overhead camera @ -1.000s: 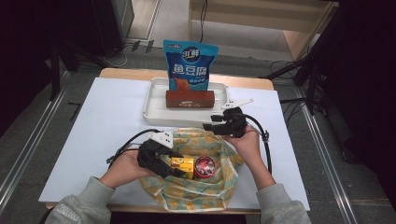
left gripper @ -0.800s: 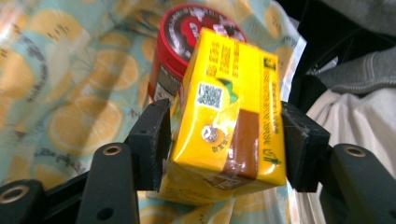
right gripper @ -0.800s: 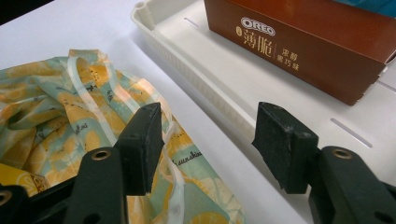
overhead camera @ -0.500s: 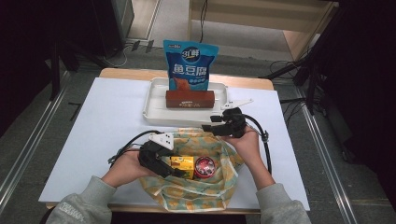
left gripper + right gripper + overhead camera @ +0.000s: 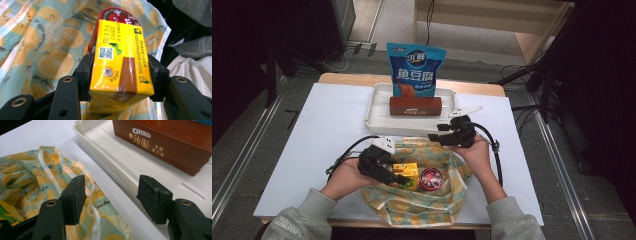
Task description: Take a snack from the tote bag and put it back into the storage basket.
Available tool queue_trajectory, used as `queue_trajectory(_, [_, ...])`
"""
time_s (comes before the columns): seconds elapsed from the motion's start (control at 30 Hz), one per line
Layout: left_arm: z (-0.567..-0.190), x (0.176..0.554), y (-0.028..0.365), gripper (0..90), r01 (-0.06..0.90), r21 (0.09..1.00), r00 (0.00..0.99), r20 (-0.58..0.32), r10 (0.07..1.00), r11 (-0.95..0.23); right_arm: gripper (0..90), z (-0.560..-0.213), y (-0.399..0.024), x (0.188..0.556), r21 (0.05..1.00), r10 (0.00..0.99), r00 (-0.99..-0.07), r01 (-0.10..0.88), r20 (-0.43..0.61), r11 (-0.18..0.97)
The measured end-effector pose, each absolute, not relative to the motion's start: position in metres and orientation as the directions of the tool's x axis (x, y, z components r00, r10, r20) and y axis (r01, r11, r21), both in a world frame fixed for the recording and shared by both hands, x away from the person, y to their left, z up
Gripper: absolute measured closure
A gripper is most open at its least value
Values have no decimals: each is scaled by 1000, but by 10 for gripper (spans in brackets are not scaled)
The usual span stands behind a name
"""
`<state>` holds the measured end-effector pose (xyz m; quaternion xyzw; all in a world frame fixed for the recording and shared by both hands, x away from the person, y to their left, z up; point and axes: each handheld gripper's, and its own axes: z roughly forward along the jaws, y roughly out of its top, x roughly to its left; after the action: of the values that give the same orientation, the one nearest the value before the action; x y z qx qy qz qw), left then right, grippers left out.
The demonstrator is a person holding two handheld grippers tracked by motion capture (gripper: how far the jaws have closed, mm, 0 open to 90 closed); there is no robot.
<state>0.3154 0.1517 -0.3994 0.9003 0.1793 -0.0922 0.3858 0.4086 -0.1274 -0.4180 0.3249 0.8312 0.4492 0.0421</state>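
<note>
My left gripper (image 5: 120,75) has just been closing, and its pads now press on both sides of a yellow drink carton (image 5: 120,62); I have it clamped. In the left gripper view the carton sits square between the black jaws, with a red round tin (image 5: 112,15) just behind it and the orange-print cloth bag (image 5: 50,50) underneath. From the high view I see that same gripper (image 5: 394,176) reaching into the open bag (image 5: 422,207), with the carton (image 5: 405,172) inside it, beside the red tin (image 5: 431,178).

My right gripper (image 5: 111,195) stands apart with nothing between the pads. In its own view the jaws hover over the bag's rim and white handle (image 5: 47,175), next to the edge of the white tray (image 5: 105,162). In the high view it (image 5: 439,136) sits at the bag's far right corner, just beside the tray (image 5: 374,112).

In the tray lies a brown Oreo box (image 5: 162,145), and behind it stands a blue snack pouch (image 5: 415,70). Everything rests on the white table (image 5: 312,130).
</note>
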Motion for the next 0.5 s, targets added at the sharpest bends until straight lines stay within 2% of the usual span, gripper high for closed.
queue_trajectory(0.5, [-382, 313, 159, 502, 402, 678, 915, -289, 281, -615, 399, -417, -127, 408, 777, 574, -790, 495, 216, 389])
